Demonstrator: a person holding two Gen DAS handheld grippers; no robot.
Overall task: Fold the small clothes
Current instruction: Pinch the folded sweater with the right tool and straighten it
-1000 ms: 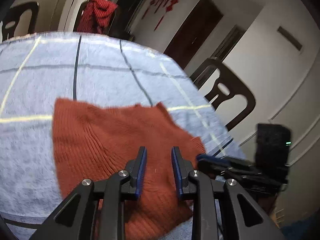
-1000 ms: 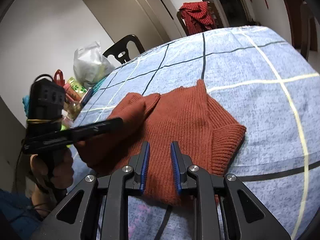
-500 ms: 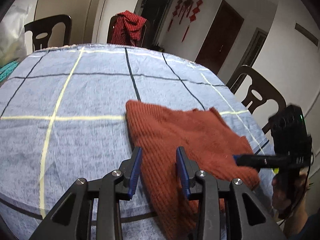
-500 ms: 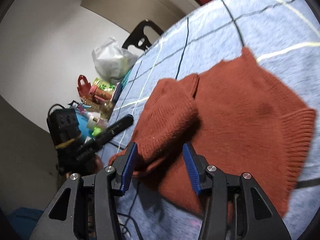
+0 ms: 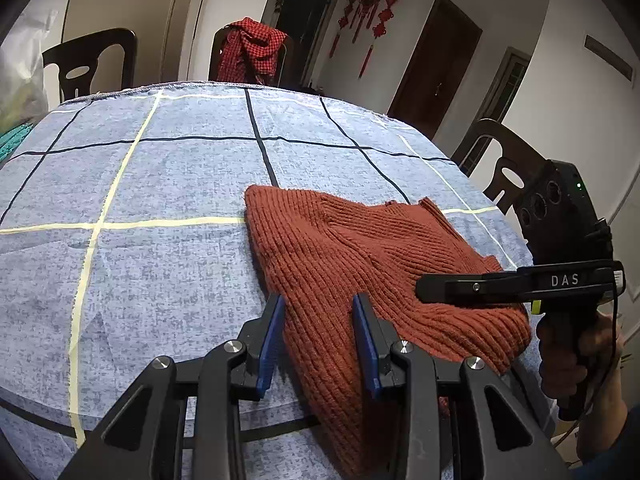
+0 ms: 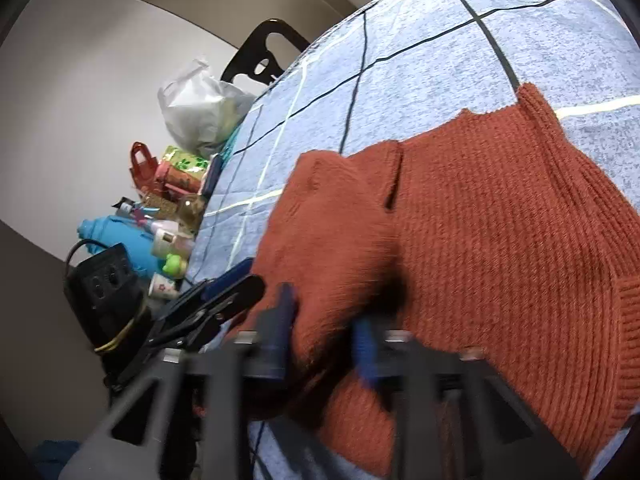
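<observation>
A rust-orange knit sweater point(image 5: 360, 264) lies partly folded on the blue checked tablecloth point(image 5: 160, 184). My left gripper point(image 5: 318, 344) is open, its blue fingers straddling the sweater's near edge. The right gripper shows in the left wrist view point(image 5: 432, 288) at the right, over the sweater's folded side. In the right wrist view the sweater point(image 6: 500, 232) fills the right half. My right gripper point(image 6: 324, 332) is blurred and open, with a folded sweater flap between its fingers. The left gripper point(image 6: 228, 296) shows at the left by the sweater's edge.
Dark chairs point(image 5: 500, 168) stand around the table; one holds a red checked cloth point(image 5: 252, 48). A white plastic bag point(image 6: 200, 108), bottles and boxes point(image 6: 168, 200) crowd the table's left side in the right wrist view. The table edge is close to me.
Both grippers have opened wider and dropped to the sweater's near edge. The right gripper has swung left over the folded flap; the left view has turned to put the sweater on its right.
</observation>
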